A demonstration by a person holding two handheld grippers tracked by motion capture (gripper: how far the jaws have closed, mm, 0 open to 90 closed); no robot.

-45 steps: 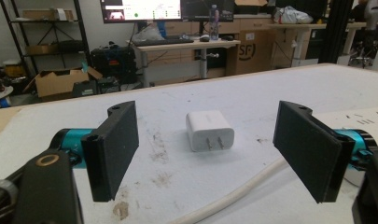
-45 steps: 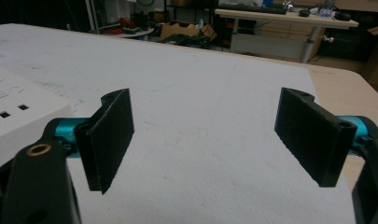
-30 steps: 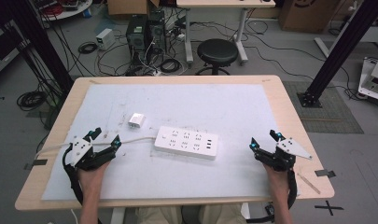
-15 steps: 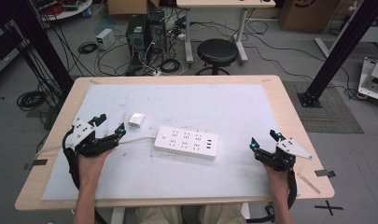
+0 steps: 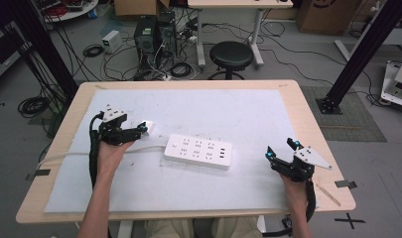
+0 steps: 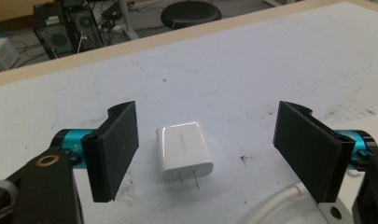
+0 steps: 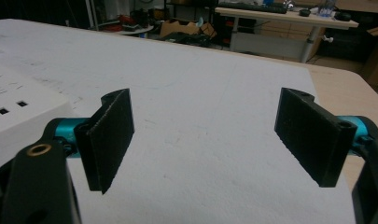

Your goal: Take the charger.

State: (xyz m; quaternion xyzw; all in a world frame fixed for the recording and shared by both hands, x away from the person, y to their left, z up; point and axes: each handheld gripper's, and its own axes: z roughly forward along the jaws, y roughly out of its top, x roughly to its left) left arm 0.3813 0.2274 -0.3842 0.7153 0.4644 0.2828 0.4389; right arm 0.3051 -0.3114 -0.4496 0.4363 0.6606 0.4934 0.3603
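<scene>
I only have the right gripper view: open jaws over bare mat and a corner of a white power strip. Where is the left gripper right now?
Observer: The left gripper is at the white charger, left of the power strip; its jaws stand open with the charger between them, not touching either.
Operator: How does the charger lie?
Observer: Flat on the mat, its two prongs pointing back toward the gripper.
Operator: Anything near it that could snag?
Observer: A white cable runs just by the charger, beside one jaw of the left gripper.
</scene>
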